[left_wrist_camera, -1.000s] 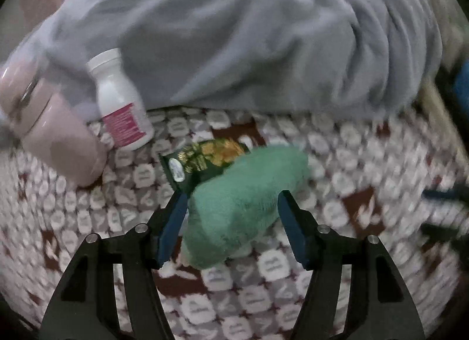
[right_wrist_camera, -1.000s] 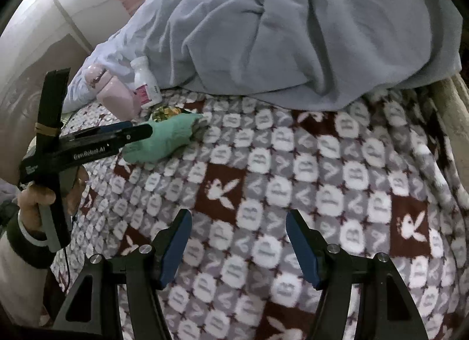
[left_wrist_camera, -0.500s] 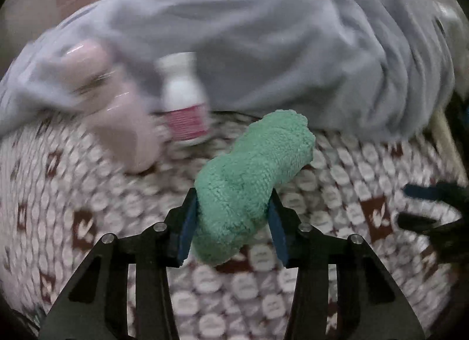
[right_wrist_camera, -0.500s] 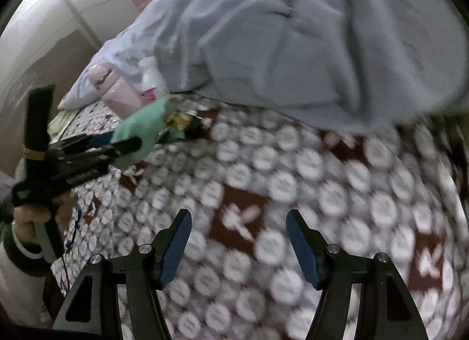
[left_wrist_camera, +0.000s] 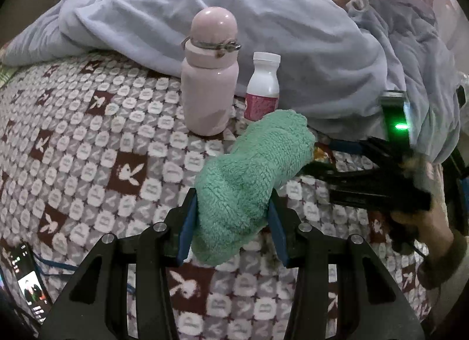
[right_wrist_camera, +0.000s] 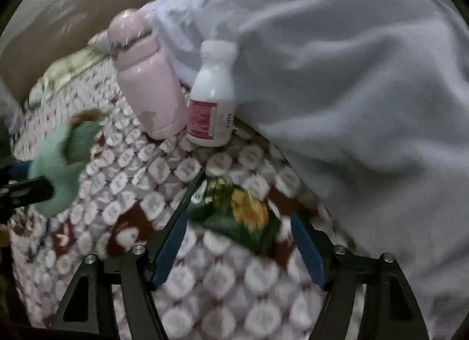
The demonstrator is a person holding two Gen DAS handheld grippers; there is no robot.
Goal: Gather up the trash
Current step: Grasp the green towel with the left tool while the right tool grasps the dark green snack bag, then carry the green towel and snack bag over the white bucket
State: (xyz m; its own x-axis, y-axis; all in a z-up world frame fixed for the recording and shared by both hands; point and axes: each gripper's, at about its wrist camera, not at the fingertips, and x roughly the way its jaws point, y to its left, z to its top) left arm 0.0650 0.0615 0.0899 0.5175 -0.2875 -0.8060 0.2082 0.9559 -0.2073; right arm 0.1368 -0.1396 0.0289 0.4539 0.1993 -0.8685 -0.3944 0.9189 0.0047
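Left gripper [left_wrist_camera: 231, 222] pinches the soft green cloth [left_wrist_camera: 249, 181] clear of the bed; right gripper [right_wrist_camera: 239, 247], fingers spread, straddles the snack wrapper [right_wrist_camera: 234, 214] on the blanket [right_wrist_camera: 123, 187] near the duvet [right_wrist_camera: 351, 90] edge; light, crinkly, slippery, so pinch its crumpled middle.

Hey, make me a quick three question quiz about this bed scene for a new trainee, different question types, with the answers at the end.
1. True or false: the left gripper is shut on the green fluffy cloth.
2. Multiple choice: what lies between the open fingers of the right gripper? A) the pink flask B) the green snack wrapper C) the white pill bottle
3. Fill in: the white pill bottle stands beside the pink flask, against the rumpled grey ____.

Key: 1 true. 2 B. 3 blanket.
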